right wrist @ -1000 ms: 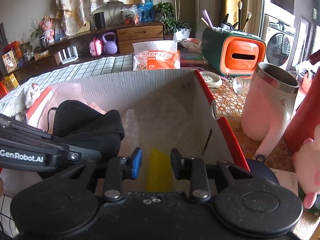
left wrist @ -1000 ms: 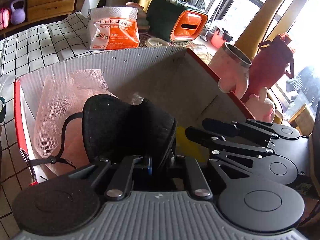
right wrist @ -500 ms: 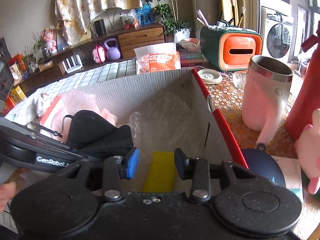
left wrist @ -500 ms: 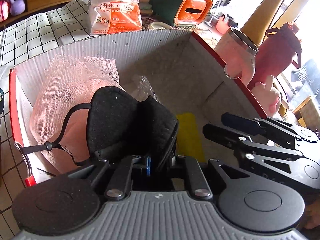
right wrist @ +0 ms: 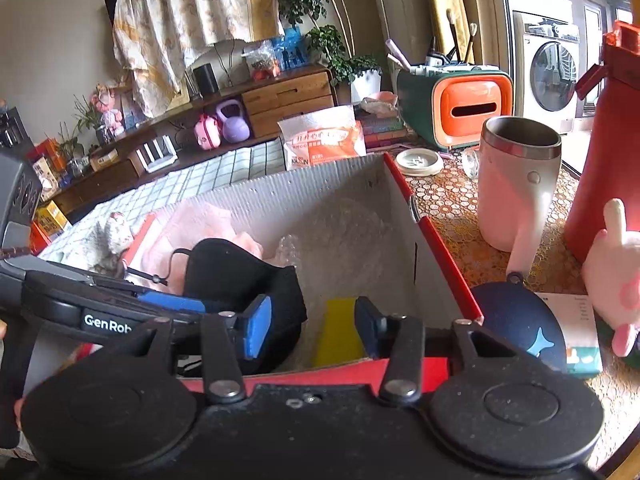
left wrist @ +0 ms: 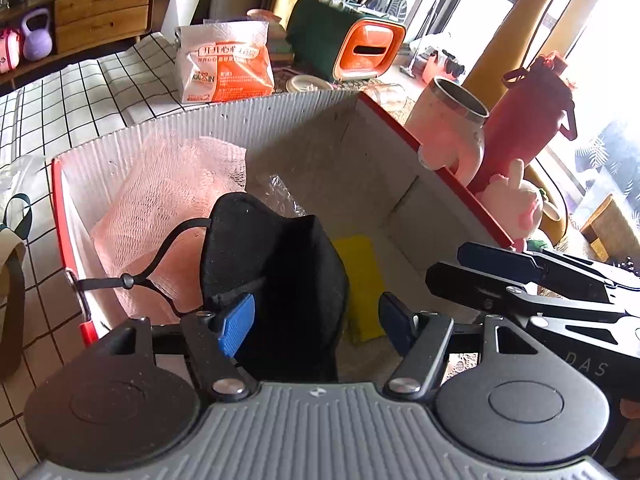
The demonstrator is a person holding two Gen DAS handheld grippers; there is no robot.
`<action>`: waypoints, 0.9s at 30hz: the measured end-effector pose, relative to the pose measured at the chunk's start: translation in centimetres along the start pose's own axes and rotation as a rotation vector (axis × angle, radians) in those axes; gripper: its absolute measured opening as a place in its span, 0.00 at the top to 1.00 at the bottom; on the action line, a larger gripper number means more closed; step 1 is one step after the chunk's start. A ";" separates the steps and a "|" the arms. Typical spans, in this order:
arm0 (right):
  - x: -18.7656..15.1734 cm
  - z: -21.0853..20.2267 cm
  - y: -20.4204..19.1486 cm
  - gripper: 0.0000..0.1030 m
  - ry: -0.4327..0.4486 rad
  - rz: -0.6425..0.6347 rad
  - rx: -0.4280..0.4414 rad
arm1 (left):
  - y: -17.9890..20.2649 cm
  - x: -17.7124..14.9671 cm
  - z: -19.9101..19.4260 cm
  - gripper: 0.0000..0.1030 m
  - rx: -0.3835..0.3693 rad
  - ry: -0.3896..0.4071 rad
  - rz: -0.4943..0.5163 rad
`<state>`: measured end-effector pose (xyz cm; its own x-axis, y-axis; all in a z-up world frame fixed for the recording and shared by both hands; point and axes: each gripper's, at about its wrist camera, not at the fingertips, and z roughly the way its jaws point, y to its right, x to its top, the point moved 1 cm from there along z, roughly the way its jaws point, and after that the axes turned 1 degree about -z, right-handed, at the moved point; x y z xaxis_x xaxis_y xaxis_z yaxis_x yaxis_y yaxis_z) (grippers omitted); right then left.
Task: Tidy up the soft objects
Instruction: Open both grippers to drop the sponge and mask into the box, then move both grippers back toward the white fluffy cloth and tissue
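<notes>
Two grippers over box (left wrist: 304, 120) | left (left wrist: 316, 320) jaws just opening, mask (left wrist: 280, 276) between, unpinched | right (right wrist: 308, 324) jaws just opening, empty | sponge (right wrist: 340, 332) at 12 o'clock

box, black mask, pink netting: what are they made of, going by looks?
Box: likely corrugated cardboard or plastic sheet; fine ribbing across the grey inner wall, glossy red outside.
Black mask: soft matte fabric, maybe foam-backed; it stands folded, with a thin elastic-looking cord and toggle.
Pink netting: open mesh, probably synthetic; see-through and crumpled.
</notes>
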<state>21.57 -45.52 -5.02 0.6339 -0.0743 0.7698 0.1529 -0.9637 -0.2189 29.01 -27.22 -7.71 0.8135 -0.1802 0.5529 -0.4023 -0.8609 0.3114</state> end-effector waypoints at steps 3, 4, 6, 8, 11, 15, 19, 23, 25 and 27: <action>0.1 -1.2 -0.4 0.47 0.020 0.001 0.009 | 0.3 -0.4 -1.6 0.34 0.005 0.040 0.016; 0.2 -1.5 -0.5 0.44 0.028 -0.001 0.010 | 0.3 -0.6 -2.1 0.34 0.008 0.051 0.022; 0.2 -2.4 -0.9 0.42 0.048 -0.005 0.012 | 0.5 -1.0 -3.4 0.34 0.010 0.079 0.037; 0.1 -3.2 -1.4 0.41 0.059 -0.003 0.025 | 0.8 -1.5 -4.8 0.34 0.029 0.113 0.058; 0.1 -4.2 -2.3 0.38 0.076 -0.005 0.044 | 0.9 -2.3 -7.0 0.34 0.044 0.161 0.075; 0.1 -5.3 -3.9 0.32 0.092 -0.022 0.066 | 0.7 -3.4 -10.0 0.34 0.074 0.213 0.085; 0.1 -6.5 -5.9 0.28 0.107 -0.056 0.088 | 0.0 -4.5 -12.7 0.29 0.096 0.251 0.082; 0.1 -7.4 -8.1 0.19 0.121 -0.080 0.115 | -1.2 -5.9 -15.0 0.26 0.106 0.281 0.066; 0.0 -7.7 -9.1 0.17 0.128 -0.088 0.126 | -1.9 -6.6 -16.0 0.26 0.113 0.292 0.055; 0.0 -7.9 -10.1 0.16 0.132 -0.092 0.145 | -2.7 -7.4 -17.1 0.22 0.121 0.305 0.037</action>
<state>14.04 -37.79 1.86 0.5090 -0.0296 0.8602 0.3189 -0.9218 -0.2204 16.91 -15.42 0.60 0.6287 -0.0777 0.7737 -0.3620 -0.9098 0.2028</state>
